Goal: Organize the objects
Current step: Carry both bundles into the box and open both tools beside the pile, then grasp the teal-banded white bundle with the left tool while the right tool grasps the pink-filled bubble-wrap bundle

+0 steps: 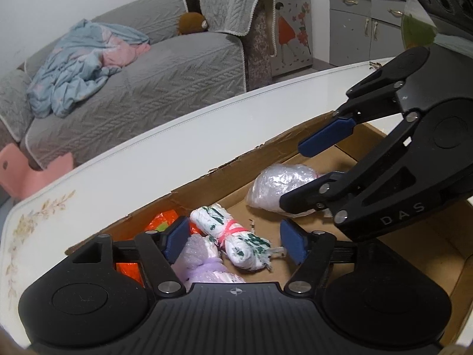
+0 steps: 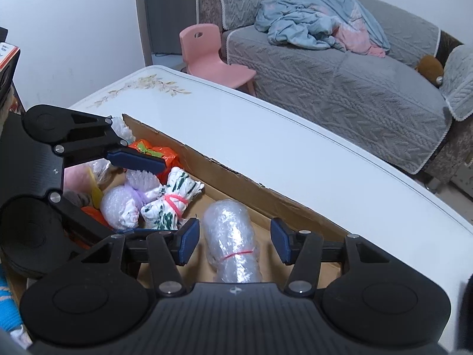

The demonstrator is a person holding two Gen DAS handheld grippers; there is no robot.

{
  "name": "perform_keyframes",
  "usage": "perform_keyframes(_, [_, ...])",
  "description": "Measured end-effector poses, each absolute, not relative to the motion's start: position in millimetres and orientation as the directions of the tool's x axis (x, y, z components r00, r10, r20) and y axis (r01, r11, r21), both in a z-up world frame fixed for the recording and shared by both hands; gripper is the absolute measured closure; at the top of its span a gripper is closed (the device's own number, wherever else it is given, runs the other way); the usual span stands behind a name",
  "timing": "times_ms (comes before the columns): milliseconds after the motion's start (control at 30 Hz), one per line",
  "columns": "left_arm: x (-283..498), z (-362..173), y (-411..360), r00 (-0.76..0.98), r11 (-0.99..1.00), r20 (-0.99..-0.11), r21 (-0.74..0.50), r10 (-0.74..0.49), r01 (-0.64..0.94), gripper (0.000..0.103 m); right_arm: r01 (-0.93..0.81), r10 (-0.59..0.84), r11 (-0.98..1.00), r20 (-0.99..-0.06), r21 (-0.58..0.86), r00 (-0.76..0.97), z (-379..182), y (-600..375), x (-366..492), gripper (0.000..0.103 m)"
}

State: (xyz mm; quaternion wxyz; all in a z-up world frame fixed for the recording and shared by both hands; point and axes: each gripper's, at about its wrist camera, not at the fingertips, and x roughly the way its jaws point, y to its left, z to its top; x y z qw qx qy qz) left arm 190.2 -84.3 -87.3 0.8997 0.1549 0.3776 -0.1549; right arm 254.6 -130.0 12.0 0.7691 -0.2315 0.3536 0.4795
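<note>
While both our grippers hung over the cardboard box (image 2: 236, 177), fingers apart and gripping nothing, the bubble-wrap roll (image 2: 232, 236) lay on its floor between the right gripper (image 2: 233, 244) fingers. We judged it light, squashy and slippery, best pinched near its pink rubber band (image 2: 236, 254). The left gripper (image 1: 235, 244) hovered above the other bundles.

- left wrist view is looking down close into the box (image 1: 207, 182), facing the sofa (image 1: 153, 82).
- right wrist view is sharing box (image 2: 236, 177), sofa (image 2: 340, 88).
</note>
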Motion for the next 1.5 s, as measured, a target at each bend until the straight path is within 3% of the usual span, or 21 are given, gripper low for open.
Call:
perform_keyframes(700, [167,-63,-70,0.681,0.962,-0.723,0.091,-0.113,0.257,0.022,-0.832,0.537,0.554,-0.749,-0.035,0.389,30,-133,230,0.043])
perform_keyframes(933, [149,-50,-55,0.679,0.984,-0.726,0.015,-0.113,0.180,0.021,-0.787,0.544,0.617,-0.732,0.018,0.409,39,-142,216,0.032])
perform_keyframes(1500, [14,-26,-2,0.774,0.996,-0.628,-0.089,-0.080,0.031,0.016,-0.787,0.625,0.612,-0.660,0.082,0.417,57,-203,124,0.021])
